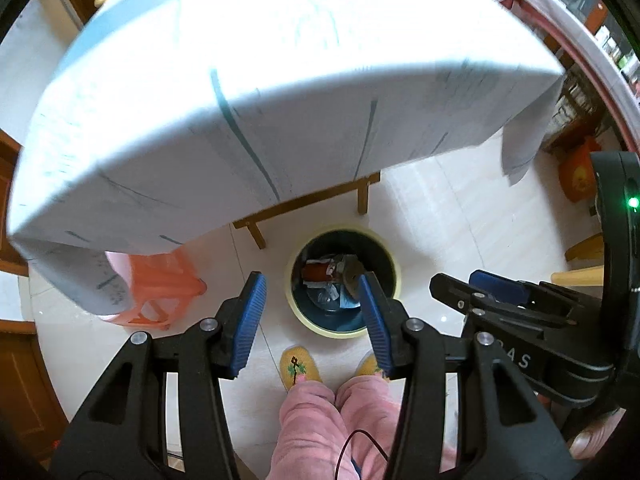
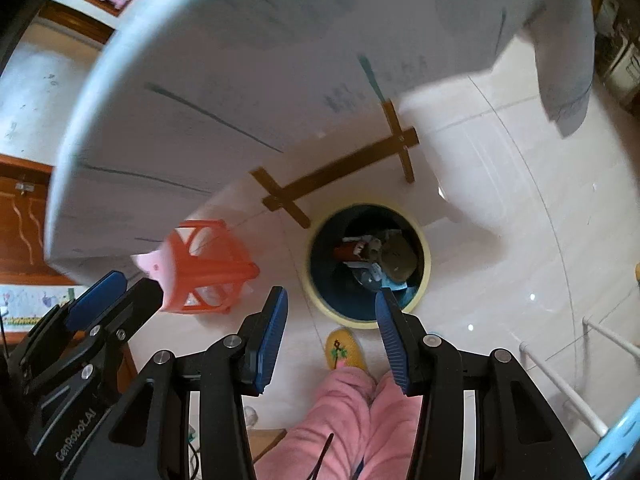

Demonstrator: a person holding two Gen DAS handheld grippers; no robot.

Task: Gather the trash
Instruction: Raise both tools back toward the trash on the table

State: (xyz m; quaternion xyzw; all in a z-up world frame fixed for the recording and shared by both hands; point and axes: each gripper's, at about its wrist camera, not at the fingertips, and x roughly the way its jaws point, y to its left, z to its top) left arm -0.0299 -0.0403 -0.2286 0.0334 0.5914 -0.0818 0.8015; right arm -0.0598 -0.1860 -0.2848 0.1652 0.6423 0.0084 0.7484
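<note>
While a pale tablecloth [image 1: 280,92] fills the upper frame over glossy tile floor [image 1: 460,216], the trash bin [image 1: 394,264] sits centre-low, litter inside. Left gripper [image 1: 312,316] and right gripper [image 2: 332,332] both stand partly open, holding nothing.

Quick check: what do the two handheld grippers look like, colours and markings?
Both alike: black skeletal frames with silver rivets. Left gripper and right gripper carry ribbed blue pads. The left's body reads "GenRobot.AI"; the right's shows a green LED.
</note>
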